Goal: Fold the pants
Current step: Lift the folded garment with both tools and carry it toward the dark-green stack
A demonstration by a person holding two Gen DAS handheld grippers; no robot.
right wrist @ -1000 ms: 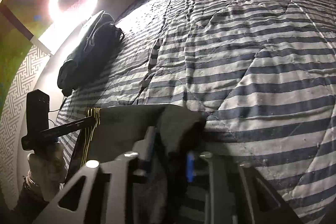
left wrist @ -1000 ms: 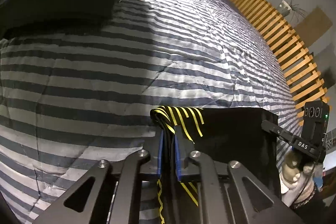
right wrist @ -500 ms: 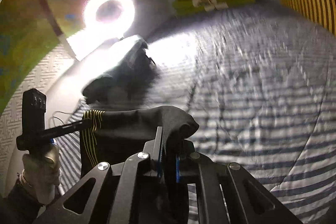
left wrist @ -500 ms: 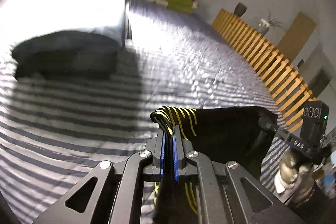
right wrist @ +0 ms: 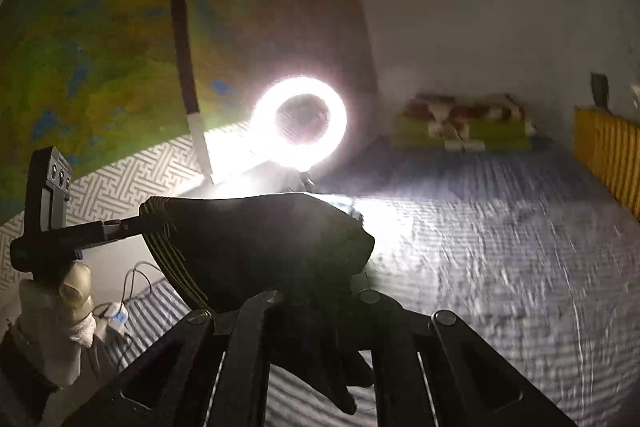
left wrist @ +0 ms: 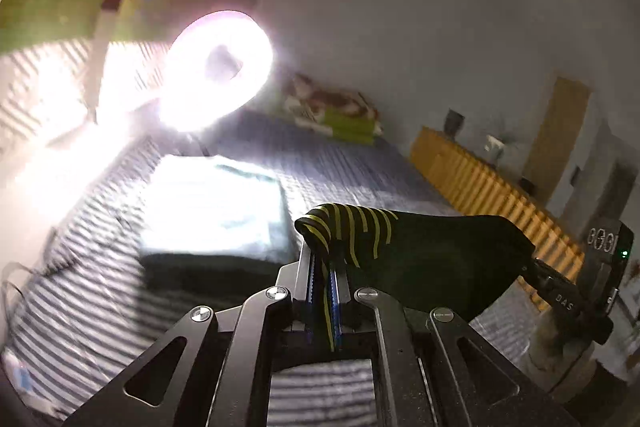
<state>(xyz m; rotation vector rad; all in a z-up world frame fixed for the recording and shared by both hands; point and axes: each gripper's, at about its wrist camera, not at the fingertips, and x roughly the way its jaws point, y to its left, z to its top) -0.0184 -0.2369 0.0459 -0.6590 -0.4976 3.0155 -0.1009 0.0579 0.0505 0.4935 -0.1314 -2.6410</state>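
Observation:
Black pants (left wrist: 436, 259) with yellow side stripes hang stretched in the air between both grippers, above the striped bed (left wrist: 332, 167). My left gripper (left wrist: 324, 267) is shut on the yellow-striped edge, blue pads pinching the fabric. The right gripper shows at the far right of that view (left wrist: 532, 267), gripping the other end, with a gloved hand below it. In the right wrist view the pants (right wrist: 260, 243) drape over my right gripper (right wrist: 320, 291), whose fingertips are hidden under the dark cloth. The left gripper (right wrist: 148, 223) holds the striped end at the left there.
A bright ring light (right wrist: 300, 121) glares at the bed's left side. A folded pile (left wrist: 212, 211) lies on the bed below it. Green and red folded blankets (right wrist: 464, 127) sit at the far wall. A yellow slatted rail (left wrist: 492, 187) lines the bed's right side. Cables (right wrist: 132, 287) lie at the left.
Both grippers have risen and tilted upward with the pants, lifting them off the bed. The views now show the wall and ring light instead of the bedspread.

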